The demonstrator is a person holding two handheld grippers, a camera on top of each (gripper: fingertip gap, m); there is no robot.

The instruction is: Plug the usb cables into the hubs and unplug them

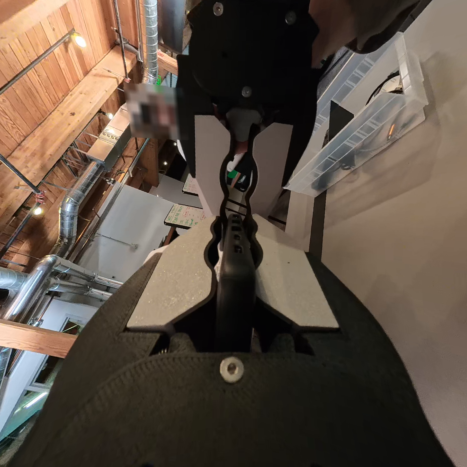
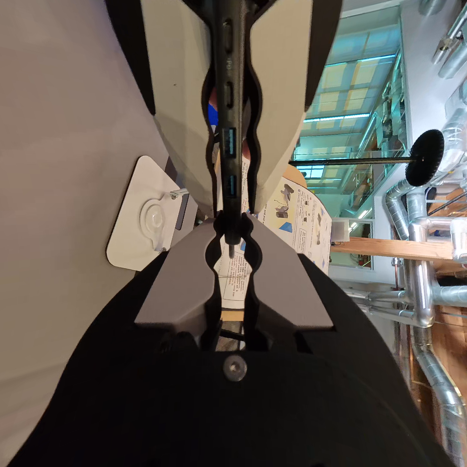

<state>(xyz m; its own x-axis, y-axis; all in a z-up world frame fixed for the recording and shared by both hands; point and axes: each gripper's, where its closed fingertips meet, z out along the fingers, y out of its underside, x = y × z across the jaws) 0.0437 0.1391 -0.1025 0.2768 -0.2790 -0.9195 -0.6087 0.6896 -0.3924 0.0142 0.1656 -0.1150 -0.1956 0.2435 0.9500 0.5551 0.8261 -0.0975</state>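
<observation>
Hub [image 2: 231, 83] top end: cut off at 12 o'clock, I can't see it.
Bin [image 1: 364, 131] contents: too murky for me to tell.

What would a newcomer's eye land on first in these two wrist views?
Most striking is the black hub, clamped edge-on between the left gripper fingers at frame centre. In the right wrist view the same hub runs down the middle, blue ports showing, its lower end pinched at the right gripper tips. A clear plastic bin sits upper right.
</observation>
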